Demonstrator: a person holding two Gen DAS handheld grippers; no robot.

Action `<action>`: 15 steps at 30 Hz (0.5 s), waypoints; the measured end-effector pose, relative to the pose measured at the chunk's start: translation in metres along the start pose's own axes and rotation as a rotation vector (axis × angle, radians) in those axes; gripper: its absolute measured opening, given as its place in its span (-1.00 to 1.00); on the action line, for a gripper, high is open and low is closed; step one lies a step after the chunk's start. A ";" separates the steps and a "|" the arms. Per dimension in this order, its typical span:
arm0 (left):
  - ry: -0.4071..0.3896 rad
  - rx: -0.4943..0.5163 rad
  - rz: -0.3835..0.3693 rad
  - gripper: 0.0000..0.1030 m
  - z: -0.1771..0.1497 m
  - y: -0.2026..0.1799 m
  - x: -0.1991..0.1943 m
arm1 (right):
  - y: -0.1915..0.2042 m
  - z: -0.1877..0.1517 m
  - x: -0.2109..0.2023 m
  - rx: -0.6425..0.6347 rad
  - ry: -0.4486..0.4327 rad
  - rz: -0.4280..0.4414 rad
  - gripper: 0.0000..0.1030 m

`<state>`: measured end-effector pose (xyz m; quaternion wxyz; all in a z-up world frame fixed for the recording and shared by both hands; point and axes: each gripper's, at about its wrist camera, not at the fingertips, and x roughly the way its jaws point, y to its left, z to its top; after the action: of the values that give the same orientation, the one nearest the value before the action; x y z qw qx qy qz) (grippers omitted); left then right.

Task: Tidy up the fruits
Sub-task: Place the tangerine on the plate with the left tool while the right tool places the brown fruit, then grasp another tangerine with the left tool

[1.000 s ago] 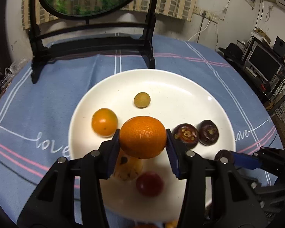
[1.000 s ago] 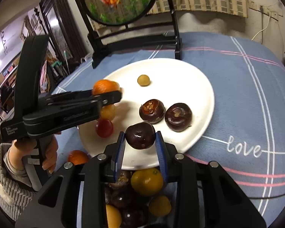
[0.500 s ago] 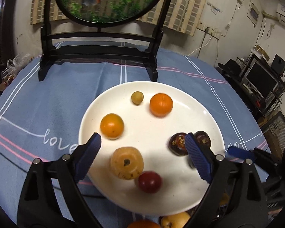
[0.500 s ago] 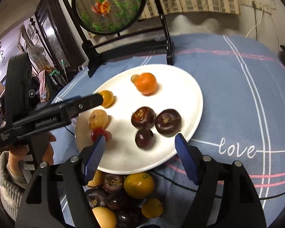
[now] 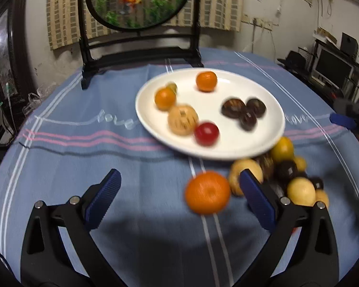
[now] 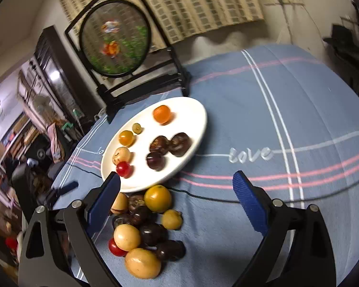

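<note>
White plate [image 5: 270, 141] sits toward the far middle of the blue tablecloth [image 5: 83, 148], carrying two oranges, a tan fruit, a red one and three dark fruits [image 5: 244, 111]. Loose fruit is heaped [image 6: 143, 229] on the cloth just beside the plate's near rim. Left gripper [image 5: 179, 198] and right gripper [image 6: 177, 198] have both just been opening and now gape wide, gripping nothing
</note>
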<state>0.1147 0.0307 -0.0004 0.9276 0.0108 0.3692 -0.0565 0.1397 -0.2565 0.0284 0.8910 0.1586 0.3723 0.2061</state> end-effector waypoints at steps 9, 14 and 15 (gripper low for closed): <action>0.051 0.054 0.092 0.96 -0.011 -0.007 0.013 | -0.013 0.004 -0.001 0.083 0.014 0.005 0.84; 0.055 0.032 0.080 0.96 -0.011 0.000 0.015 | -0.012 0.002 0.000 0.083 0.020 0.005 0.84; 0.046 0.024 0.086 0.96 -0.009 0.003 0.014 | -0.012 0.002 -0.001 0.083 0.020 0.004 0.84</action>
<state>0.1186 0.0329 -0.0163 0.9203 0.0392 0.3887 -0.0206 0.1440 -0.2670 0.0254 0.8794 0.1939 0.3892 0.1939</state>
